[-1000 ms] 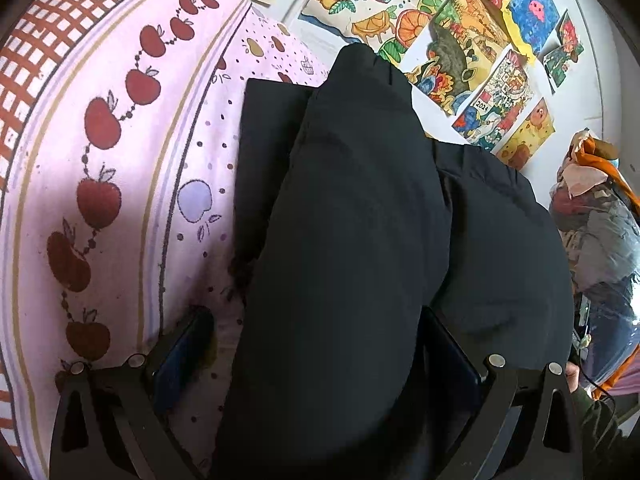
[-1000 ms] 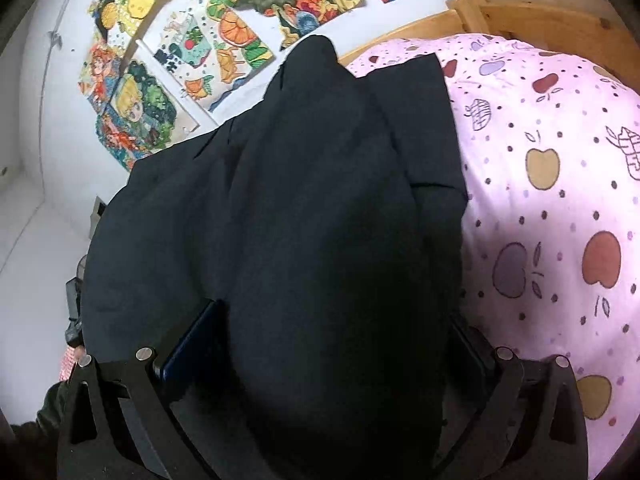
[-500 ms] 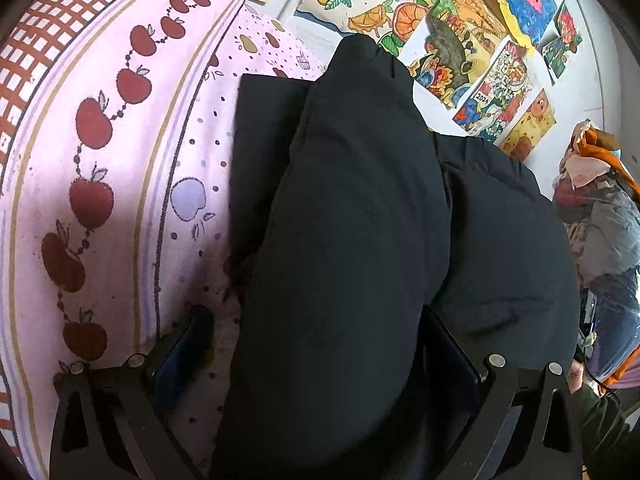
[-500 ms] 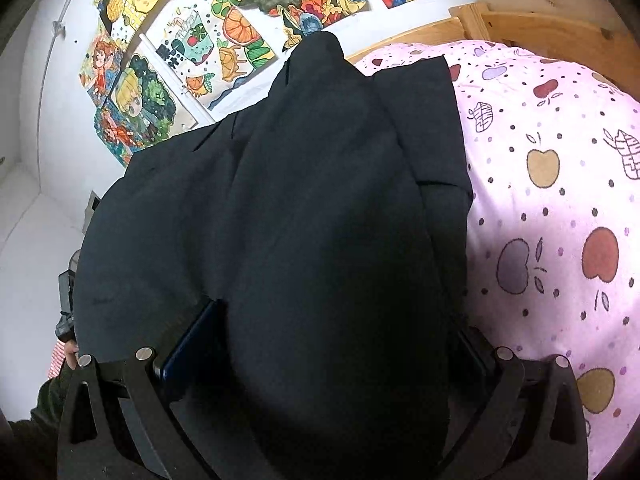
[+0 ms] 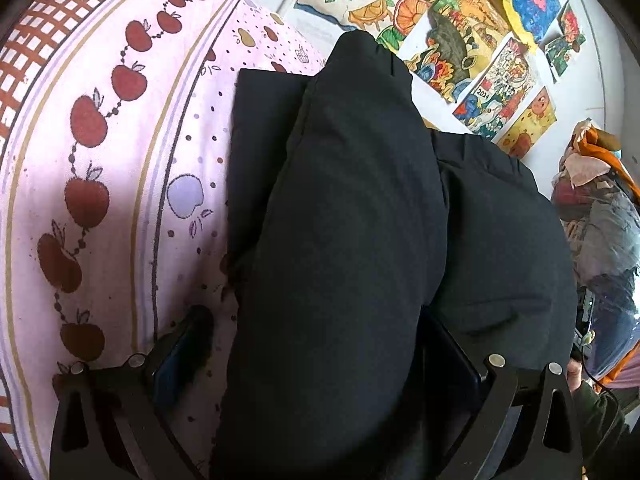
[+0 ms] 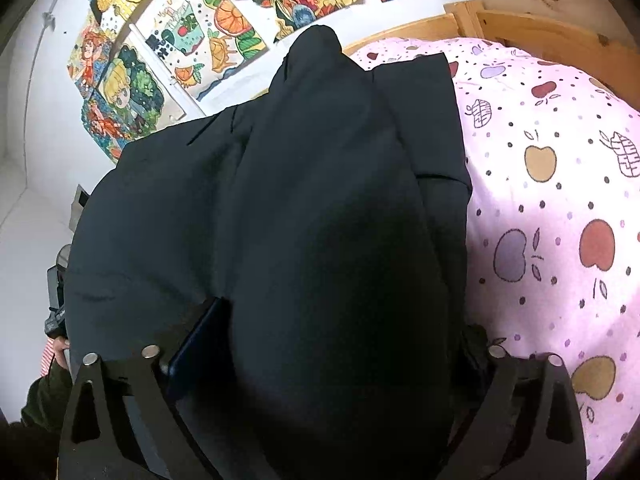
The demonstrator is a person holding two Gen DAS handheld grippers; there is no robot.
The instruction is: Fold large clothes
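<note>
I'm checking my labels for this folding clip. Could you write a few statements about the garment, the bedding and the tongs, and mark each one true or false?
1. The garment is black. True.
2. It lies on a plain white sheet. False: the bedsheet is pink with an apple print.
3. A raised fold of the garment sits between the fingers of the right tongs, whose jaws are closing. True.
4. The wall behind the bed is bare. False: colourful drawings cover it.
5. The left tongs straddle a bulge of the garment. True.

Jacket on bedsheet, wall pictures behind, seemingly folded
</note>
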